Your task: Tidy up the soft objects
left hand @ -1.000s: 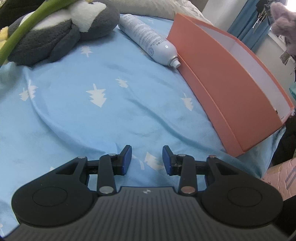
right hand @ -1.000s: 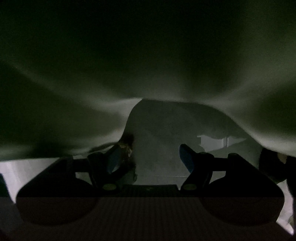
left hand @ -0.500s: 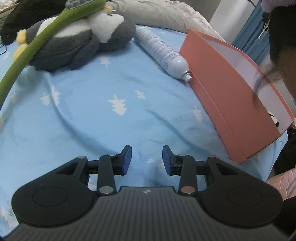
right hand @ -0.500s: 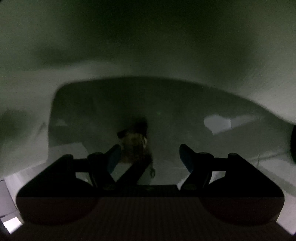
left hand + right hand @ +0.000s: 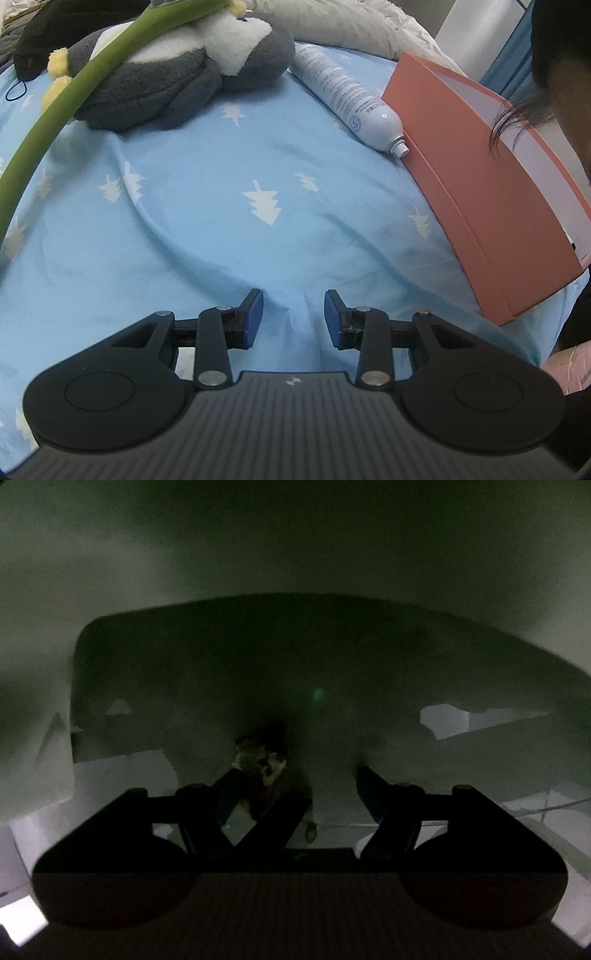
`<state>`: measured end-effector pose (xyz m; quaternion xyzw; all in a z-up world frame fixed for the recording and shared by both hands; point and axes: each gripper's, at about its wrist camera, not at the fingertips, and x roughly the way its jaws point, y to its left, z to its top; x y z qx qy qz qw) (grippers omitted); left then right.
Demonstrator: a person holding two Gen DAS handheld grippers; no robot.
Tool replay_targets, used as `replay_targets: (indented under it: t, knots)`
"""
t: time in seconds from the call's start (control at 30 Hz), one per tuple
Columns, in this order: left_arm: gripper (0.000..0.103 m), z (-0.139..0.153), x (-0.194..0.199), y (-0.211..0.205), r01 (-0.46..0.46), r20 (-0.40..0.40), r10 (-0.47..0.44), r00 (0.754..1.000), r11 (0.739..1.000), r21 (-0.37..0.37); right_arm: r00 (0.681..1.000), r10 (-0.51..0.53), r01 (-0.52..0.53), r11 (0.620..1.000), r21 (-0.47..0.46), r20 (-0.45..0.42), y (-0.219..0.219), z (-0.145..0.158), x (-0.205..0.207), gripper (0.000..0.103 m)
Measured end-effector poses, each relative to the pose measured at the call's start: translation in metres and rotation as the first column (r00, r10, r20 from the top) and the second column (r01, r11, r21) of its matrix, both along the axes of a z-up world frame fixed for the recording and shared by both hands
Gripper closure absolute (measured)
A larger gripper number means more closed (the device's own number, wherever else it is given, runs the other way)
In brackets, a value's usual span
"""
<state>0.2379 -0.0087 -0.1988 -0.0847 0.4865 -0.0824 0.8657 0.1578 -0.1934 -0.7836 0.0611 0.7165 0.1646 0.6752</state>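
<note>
Close to us, our left gripper (image 5: 293, 317) hangs over the blue sheet (image 5: 207, 236) with its blue pads apart and nothing between them. Just past it the sheet has soft folds and lots of free room. To the right stands the orange box (image 5: 480, 206), tilted near the bed's edge. A white bottle (image 5: 347, 96) lies with its tip touching the box's near corner. Farther back sits the gray and white plush toy (image 5: 177, 74) with a long green soft tube (image 5: 70, 92) draped over it.

Our right gripper (image 5: 295, 794) is somewhere very dark. Its jaws have just been closing a little. A small dark thing sits by its left pad, but we cannot tell what it is, or if it is pinched.

We think we are between pickups. The plush toy looks like the next soft thing to fetch and carry toward the box. Our left gripper needs to reach far, spread wider, and dodge the bottle and the box's sharp rim.
</note>
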Motion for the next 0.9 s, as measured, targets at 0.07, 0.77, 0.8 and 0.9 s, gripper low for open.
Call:
replay_targets:
  t: [0.07,0.77,0.8,0.9]
  knots:
    - [0.062,-0.002,0.001,-0.001,0.0,-0.005,0.0,1.0,1.0,-0.003,1.0,0.003,-0.003,1.0,0.009,0.0,-0.001,0.002,0.001,0.037]
    - [0.062,0.005,-0.004,-0.005,0.015,0.02,-0.015,1.0,0.999,-0.038,0.975,-0.214,0.219,0.973,0.079,-0.062,-0.032,0.022,0.006,0.083]
    - [0.062,0.006,-0.004,-0.006,0.02,0.022,-0.019,1.0,0.999,-0.041,0.971,-0.234,0.238,0.968,0.075,-0.056,-0.036,0.026,0.007,0.083]
    - [0.062,0.012,-0.006,-0.011,0.033,0.038,-0.032,0.999,0.999,-0.043,0.959,-0.281,0.282,0.959,0.011,-0.037,-0.049,0.036,0.011,0.084]
